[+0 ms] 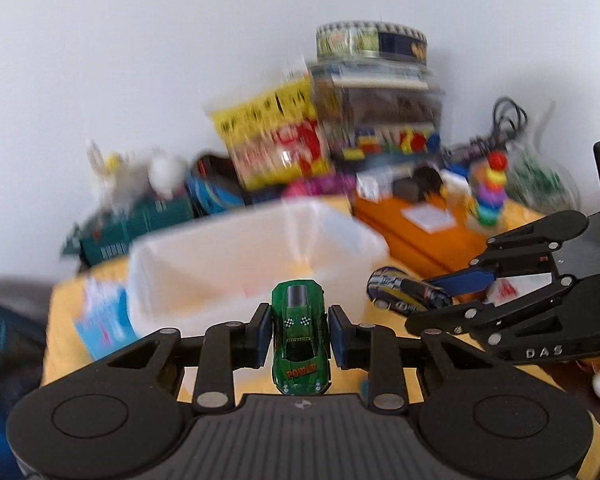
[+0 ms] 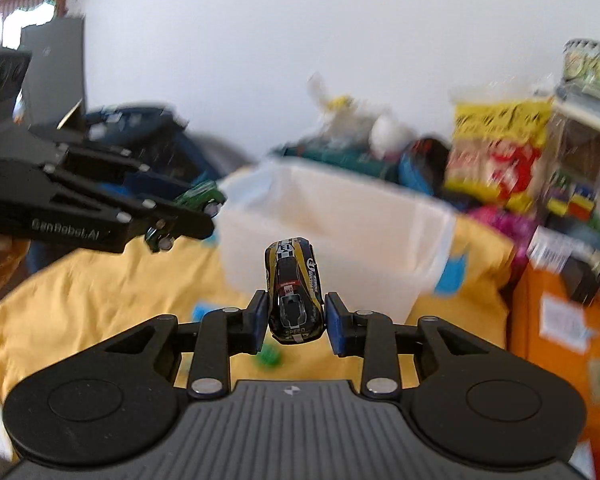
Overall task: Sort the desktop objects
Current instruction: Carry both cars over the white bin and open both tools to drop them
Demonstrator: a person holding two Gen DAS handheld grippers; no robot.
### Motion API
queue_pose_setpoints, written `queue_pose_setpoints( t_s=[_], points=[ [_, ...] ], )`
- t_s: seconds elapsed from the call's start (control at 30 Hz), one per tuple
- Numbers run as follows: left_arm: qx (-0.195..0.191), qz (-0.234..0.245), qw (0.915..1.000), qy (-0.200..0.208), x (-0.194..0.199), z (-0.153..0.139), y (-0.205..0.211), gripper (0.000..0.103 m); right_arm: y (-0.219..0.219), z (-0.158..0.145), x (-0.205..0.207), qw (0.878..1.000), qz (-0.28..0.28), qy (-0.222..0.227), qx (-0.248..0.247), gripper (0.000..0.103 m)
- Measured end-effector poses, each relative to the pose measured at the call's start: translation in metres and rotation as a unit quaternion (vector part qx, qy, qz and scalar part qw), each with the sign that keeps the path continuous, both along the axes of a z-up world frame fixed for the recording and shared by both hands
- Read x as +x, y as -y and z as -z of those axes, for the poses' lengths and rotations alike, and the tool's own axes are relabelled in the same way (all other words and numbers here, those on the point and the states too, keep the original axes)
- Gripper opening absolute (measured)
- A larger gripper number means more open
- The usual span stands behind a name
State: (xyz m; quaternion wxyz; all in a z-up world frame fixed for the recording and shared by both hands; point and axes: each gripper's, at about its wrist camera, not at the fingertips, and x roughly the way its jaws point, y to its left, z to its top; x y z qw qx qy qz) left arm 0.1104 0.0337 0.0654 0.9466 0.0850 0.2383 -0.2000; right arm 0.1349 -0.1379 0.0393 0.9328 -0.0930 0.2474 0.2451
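White bin (image 1: 252,256) lies just ahead of both jaws: left gripper (image 1: 299,334) clamps green car (image 1: 300,340), right gripper (image 2: 296,316) clamps black-and-yellow car (image 2: 294,292), each lengthwise.

Green toy car (image 1: 300,340), black-yellow toy car (image 2: 295,296), both aloft

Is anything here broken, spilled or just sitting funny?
Nothing looks broken or spilled. Each claw simply holds a toy car in the air near the white bin: the left claw grips a green car, the right claw a black and yellow car. The clutter behind is too blurred to judge.
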Motion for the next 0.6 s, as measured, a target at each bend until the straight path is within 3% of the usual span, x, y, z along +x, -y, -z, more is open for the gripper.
queue_pose_setpoints(
  t_s=[0.27, 0.43, 0.6],
  points=[
    [0.005, -0.014, 0.9989, 0.043, 0.058, -0.029, -0.002, 0.034, -0.008, -0.033, 0.059, 0.997, 0.051, 0.053, 0.008, 0.034],
    [-0.011, -0.035, 0.9991, 0.023, 0.106, -0.024, -0.007, 0.034, -0.01, -0.026, 0.097, 0.996, 0.083, 0.03, 0.02, 0.034],
    [0.001, -0.054, 0.9985, 0.0, 0.143, 0.001, 0.0, 0.034, -0.017, 0.0, 0.126, 0.995, 0.098, -0.007, 0.009, 0.034]
  ],
)
